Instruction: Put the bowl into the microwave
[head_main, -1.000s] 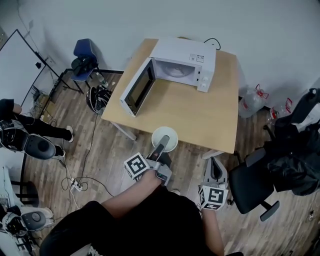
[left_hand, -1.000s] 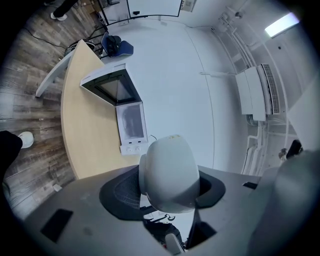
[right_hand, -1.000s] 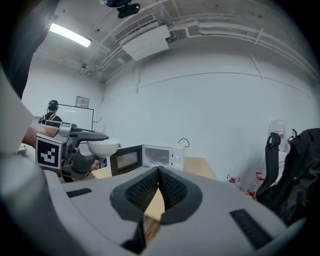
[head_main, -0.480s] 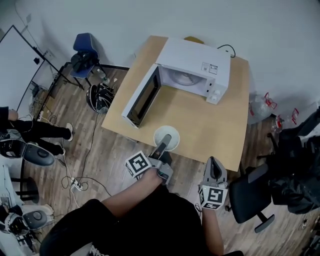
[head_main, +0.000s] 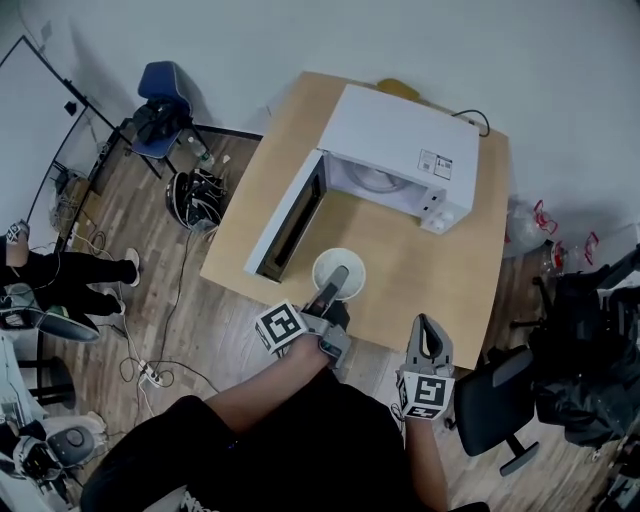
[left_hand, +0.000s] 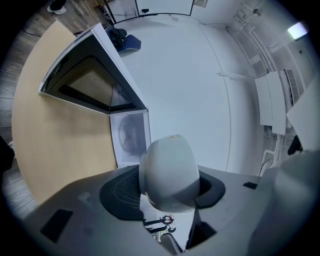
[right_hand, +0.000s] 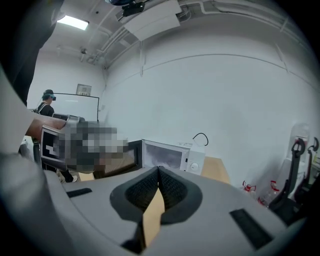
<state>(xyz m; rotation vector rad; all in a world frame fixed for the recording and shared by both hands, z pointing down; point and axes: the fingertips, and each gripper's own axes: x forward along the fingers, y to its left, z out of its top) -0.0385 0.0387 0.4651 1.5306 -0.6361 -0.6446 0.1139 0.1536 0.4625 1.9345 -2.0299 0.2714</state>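
Where the head view looks down, the left hand-held gripper (head_main: 337, 281) grasps the white bowl (head_main: 322, 268) over the tabletop's (head_main: 440, 265) near edge, with bare tabletop ahead up to the open microwave (head_main: 395, 145); left gripper view, jaws clamp the bowl's wall, door (left_hand: 92, 82) swung out at left; right gripper view, right hand-held gripper (right_hand: 158, 175) clenched, empty.
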